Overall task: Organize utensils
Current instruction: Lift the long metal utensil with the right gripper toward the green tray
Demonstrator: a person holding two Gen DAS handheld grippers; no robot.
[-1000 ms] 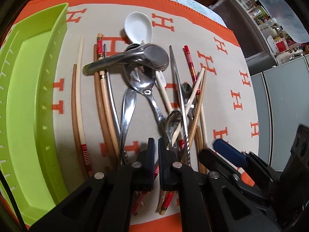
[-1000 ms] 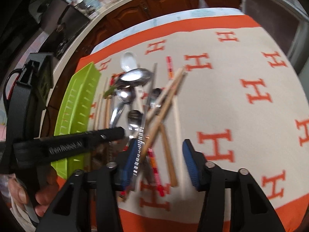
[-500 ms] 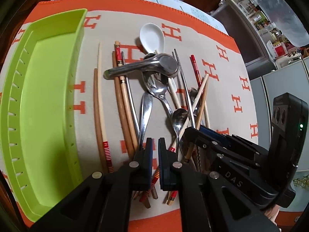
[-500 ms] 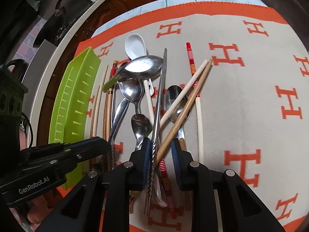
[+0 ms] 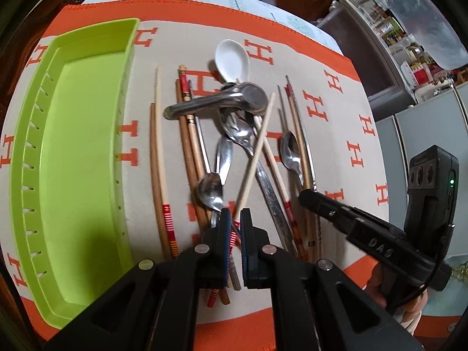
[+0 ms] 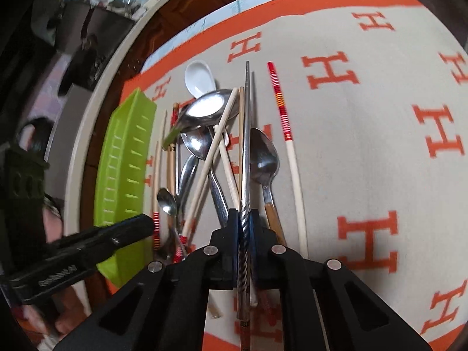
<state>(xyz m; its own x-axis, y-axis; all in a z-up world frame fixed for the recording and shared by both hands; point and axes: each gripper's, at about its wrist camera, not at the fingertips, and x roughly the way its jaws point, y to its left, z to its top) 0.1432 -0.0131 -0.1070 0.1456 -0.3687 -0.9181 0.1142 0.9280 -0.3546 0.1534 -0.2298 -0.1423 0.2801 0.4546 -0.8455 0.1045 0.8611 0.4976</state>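
Observation:
A pile of spoons and chopsticks lies on the orange and beige cloth (image 5: 345, 134). My left gripper (image 5: 234, 234) is shut on a pale chopstick with a red-striped end (image 5: 254, 158), which slants up over the pile. My right gripper (image 6: 244, 228) is shut on a metal chopstick with a twisted handle (image 6: 247, 134); its tip points away over the pile. The right gripper also shows in the left wrist view (image 5: 310, 197) at the right. A big steel ladle spoon (image 5: 222, 102) and a white ceramic spoon (image 5: 232, 60) lie at the far end.
A lime green tray (image 5: 79, 134) lies along the left of the pile, also in the right wrist view (image 6: 125, 158). Wooden chopsticks (image 5: 158, 158) lie between tray and pile. A red-banded chopstick (image 6: 288, 146) lies apart at the right. Cabinets and appliances stand beyond the table.
My right gripper closed from wide open onto the metal chopstick. My left gripper took hold of the pale chopstick and tilted it up across the pile. The left camera pulled back.

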